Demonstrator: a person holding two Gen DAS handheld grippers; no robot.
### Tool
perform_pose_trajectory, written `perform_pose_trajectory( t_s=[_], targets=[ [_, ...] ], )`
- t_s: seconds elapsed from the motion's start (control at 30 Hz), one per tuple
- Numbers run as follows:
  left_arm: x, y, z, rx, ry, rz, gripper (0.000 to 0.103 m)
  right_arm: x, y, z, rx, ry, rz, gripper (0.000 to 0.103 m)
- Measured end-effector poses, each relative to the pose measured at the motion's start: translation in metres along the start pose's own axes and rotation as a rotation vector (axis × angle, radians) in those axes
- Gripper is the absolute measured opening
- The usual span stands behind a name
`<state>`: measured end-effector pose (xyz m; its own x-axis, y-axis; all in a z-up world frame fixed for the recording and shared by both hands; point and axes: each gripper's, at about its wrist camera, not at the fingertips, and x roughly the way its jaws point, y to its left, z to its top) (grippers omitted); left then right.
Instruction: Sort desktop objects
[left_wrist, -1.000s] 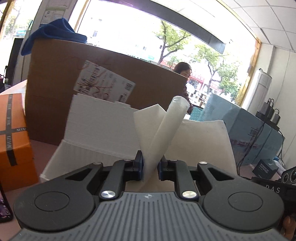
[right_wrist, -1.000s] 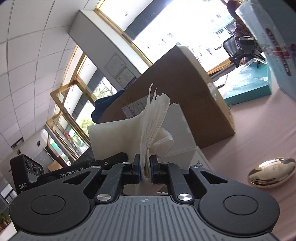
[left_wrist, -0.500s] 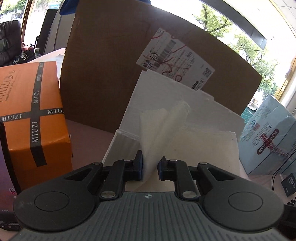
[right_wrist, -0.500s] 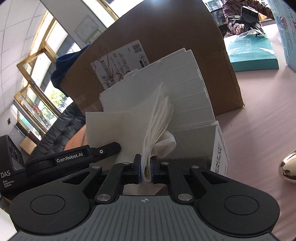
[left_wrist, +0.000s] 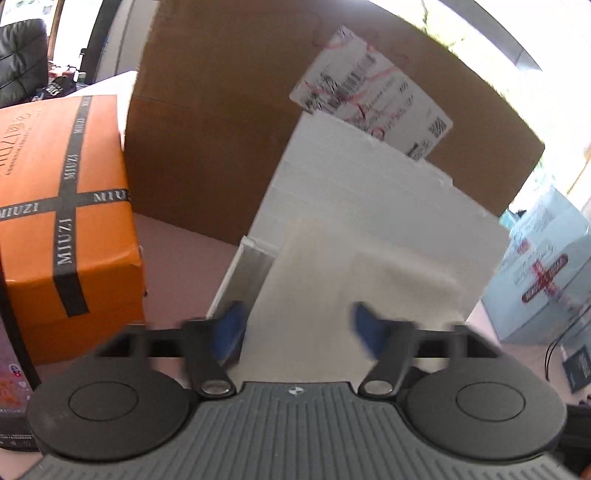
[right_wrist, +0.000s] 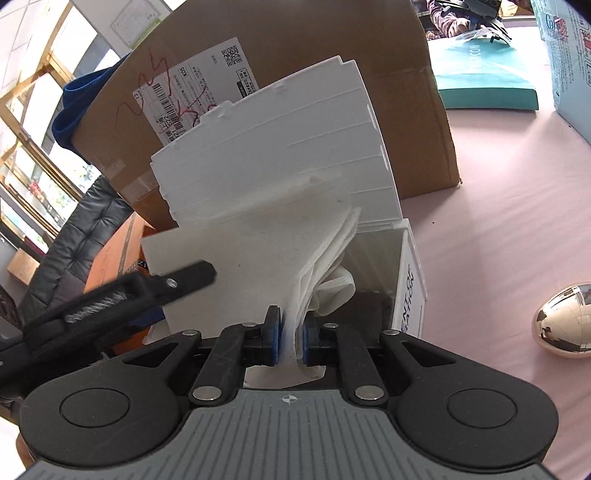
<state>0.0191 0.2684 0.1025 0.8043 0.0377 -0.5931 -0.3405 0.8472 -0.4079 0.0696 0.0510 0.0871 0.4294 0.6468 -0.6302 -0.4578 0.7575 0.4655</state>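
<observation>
A stack of white tissues (right_wrist: 295, 254) is pinched at its lower edge by my shut right gripper (right_wrist: 291, 341), just over the open white box (right_wrist: 408, 273). The box lid (right_wrist: 280, 140) stands upright behind it. In the left wrist view my left gripper (left_wrist: 297, 328) is open, its blue pads (left_wrist: 231, 326) spread wide and blurred, with the white tissue sheet (left_wrist: 369, 273) lying loose between them in front of the box lid (left_wrist: 351, 184). One finger of the left gripper (right_wrist: 184, 278) shows at the left of the right wrist view, beside the tissue.
A large cardboard box (left_wrist: 221, 129) with a shipping label stands behind the white box. An orange MIUZI box (left_wrist: 62, 221) is to the left and a pale blue carton (left_wrist: 543, 273) to the right. A shiny gold egg-shaped object (right_wrist: 565, 321) and a teal box (right_wrist: 484, 81) lie on the pink tabletop (right_wrist: 498, 221).
My left gripper has opened and let go of the tissue. Both grippers have tipped down toward the white box, and the right one still holds the tissue stack.
</observation>
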Motion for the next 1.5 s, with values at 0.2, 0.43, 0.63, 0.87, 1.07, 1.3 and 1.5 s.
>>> perform_pose_trajectory(
  t_s=[0.2, 0.43, 0.63, 0.87, 1.07, 1.3, 1.5],
  targets=[
    [-0.021, -0.005, 0.003, 0.008, -0.082, -0.005, 0.087, -0.001, 0.002, 0.002, -0.001, -0.002, 0.002, 0.052],
    [-0.031, -0.004, 0.008, -0.037, -0.098, -0.153, 0.092, -0.026, 0.013, 0.001, -0.022, -0.139, 0.001, 0.101],
    [-0.043, 0.000, 0.010, -0.077, -0.133, -0.218, 0.095, -0.038, 0.016, 0.000, -0.034, -0.205, 0.028, 0.103],
    [-0.061, 0.016, 0.017, -0.175, -0.219, -0.243, 0.095, -0.031, 0.039, 0.004, -0.153, -0.285, -0.031, 0.096],
    [-0.082, 0.025, 0.030, -0.160, -0.282, -0.224, 0.095, 0.006, 0.078, 0.008, -0.382, -0.069, -0.090, 0.019],
    [-0.082, 0.011, 0.031, -0.055, -0.249, -0.264, 0.095, 0.060, 0.079, 0.011, -0.399, 0.015, -0.206, 0.019],
    [-0.077, 0.009, 0.033, -0.007, -0.230, -0.251, 0.095, 0.090, 0.058, 0.016, -0.316, 0.108, -0.242, 0.019]
  ],
)
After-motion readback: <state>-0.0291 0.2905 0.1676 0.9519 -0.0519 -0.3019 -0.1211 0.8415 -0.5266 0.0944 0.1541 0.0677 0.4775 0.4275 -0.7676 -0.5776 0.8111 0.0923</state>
